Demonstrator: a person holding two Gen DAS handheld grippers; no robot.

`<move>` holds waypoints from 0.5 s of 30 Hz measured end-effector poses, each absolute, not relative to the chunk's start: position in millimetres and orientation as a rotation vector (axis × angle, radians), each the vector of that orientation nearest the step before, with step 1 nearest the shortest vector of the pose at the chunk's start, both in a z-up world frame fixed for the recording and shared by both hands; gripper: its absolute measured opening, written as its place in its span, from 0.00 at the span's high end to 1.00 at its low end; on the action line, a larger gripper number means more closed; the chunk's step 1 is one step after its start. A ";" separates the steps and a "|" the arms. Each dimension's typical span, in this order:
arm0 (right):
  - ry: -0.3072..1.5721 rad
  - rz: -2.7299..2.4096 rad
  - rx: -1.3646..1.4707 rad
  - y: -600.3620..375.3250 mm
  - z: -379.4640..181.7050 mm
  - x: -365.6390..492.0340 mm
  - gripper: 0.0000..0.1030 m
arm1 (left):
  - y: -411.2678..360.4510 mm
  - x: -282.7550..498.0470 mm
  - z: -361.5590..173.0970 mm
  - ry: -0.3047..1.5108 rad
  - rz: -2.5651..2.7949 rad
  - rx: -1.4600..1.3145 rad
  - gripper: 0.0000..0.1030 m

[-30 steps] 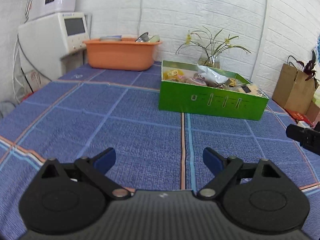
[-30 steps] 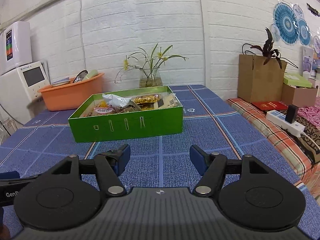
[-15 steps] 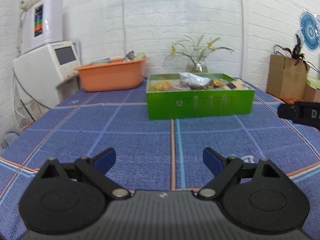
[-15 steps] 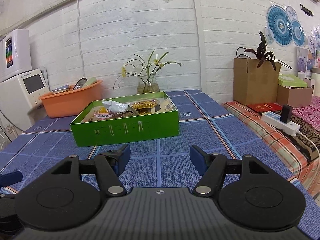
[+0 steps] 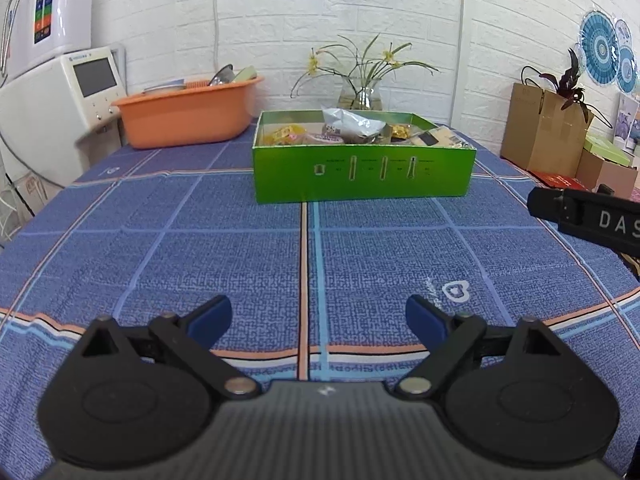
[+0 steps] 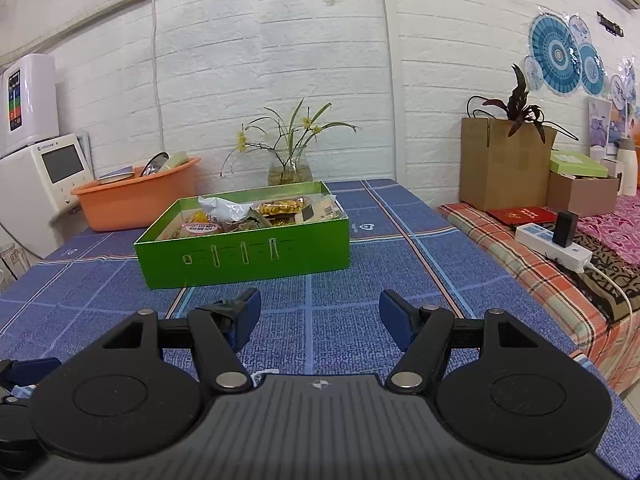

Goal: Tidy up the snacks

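A green box [image 5: 362,176] [image 6: 244,254] full of wrapped snacks stands in the middle of the blue checked tablecloth [image 5: 240,248]. A crinkled silver packet [image 5: 350,122] [image 6: 222,208] lies on top of the heap inside. My left gripper [image 5: 319,318] hangs open over the near part of the cloth, well short of the box, with nothing between its blue pads. In its own view my right gripper [image 6: 320,316] is open too and holds nothing; the box lies ahead of it, slightly left. A black part of the right tool [image 5: 588,220] pokes in at the right edge of the left wrist view.
An orange basin [image 5: 188,114] with dishes sits at the back left beside a white appliance [image 5: 56,112]. A glass vase with flowers [image 5: 360,96] stands behind the box. Right of the table are cardboard boxes [image 6: 504,168], a power strip [image 6: 554,246] and patterned bedding.
The left wrist view has rolled level and swung so the green box now sits straight ahead. The right gripper has barely moved. Both grippers stay open.
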State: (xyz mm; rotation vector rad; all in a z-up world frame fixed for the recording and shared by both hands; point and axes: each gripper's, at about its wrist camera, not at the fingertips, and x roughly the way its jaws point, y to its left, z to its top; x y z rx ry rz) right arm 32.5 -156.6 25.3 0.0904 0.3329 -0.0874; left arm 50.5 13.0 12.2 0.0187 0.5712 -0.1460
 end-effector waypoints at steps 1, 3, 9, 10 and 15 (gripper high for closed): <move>0.334 -0.087 0.091 -156.5 25.3 32.6 0.00 | 12.1 49.8 12.0 0.571 -0.149 0.020 0.15; 0.335 -0.088 0.091 -156.0 25.6 32.9 0.00 | 10.0 48.4 11.7 0.571 -0.155 0.030 0.15; 0.337 -0.083 0.088 -155.0 25.0 33.1 0.00 | 7.0 40.7 12.2 0.517 -0.147 0.037 0.15; 0.339 -0.082 0.087 -154.3 24.5 33.1 0.00 | 7.4 39.0 13.0 0.505 -0.139 0.035 0.15; 0.347 -0.081 0.088 -151.8 23.2 32.9 0.00 | 8.3 33.0 16.5 0.456 -0.122 0.036 0.15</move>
